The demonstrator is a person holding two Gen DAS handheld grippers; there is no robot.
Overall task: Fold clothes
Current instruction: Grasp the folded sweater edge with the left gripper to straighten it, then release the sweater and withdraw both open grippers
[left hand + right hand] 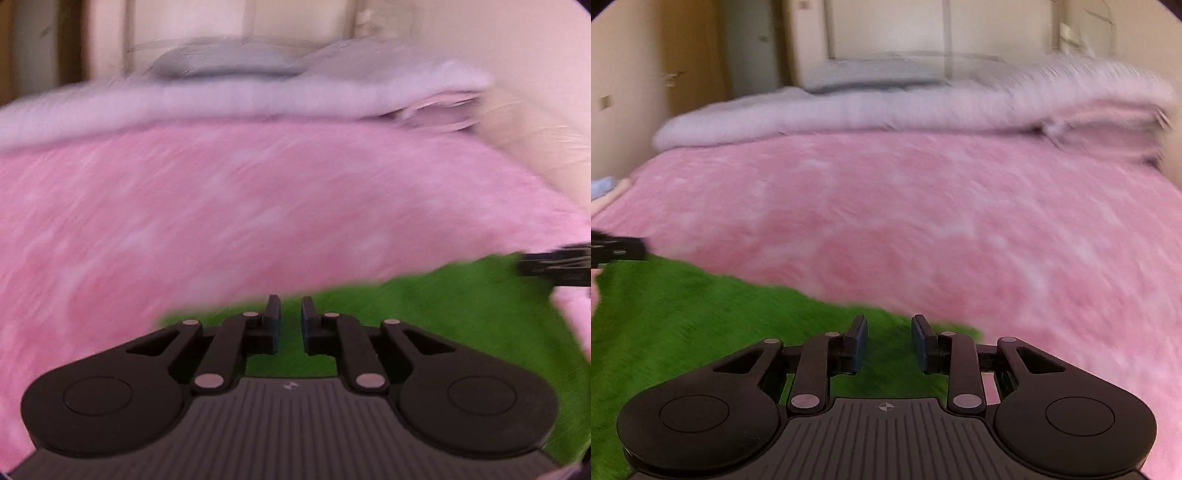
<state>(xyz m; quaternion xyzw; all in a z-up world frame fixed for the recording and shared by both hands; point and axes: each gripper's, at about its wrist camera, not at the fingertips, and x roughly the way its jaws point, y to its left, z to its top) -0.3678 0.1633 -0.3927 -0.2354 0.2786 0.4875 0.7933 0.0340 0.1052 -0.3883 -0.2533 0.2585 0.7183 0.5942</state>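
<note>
Just ahead of and beneath both sets of tongs lies a bright green garment (701, 314), spread on a pink fuzzy blanket (923, 221) that covers a bed. The left gripper (290, 314) hovers over the garment's far edge with a narrow gap between its blue-padded fingers and nothing pinched in it. The right gripper (889, 332) hangs over the green cloth's far right corner, its fingers parted somewhat wider and likewise empty. Each tool shows at the margin of the other's view, so the two stand side by side along the same edge. Beyond the tongs, a rolled pale lilac quilt (849, 107) lies across the head of the bed.

Both views are smeared by motion, and how many layers the green cloth has cannot be told. The scene would fit either a reach for the far edge or a release after laying it down. Any grasp here would need both tips lowered to the hem and closed together on the cloth alone, not the blanket pile.
</note>
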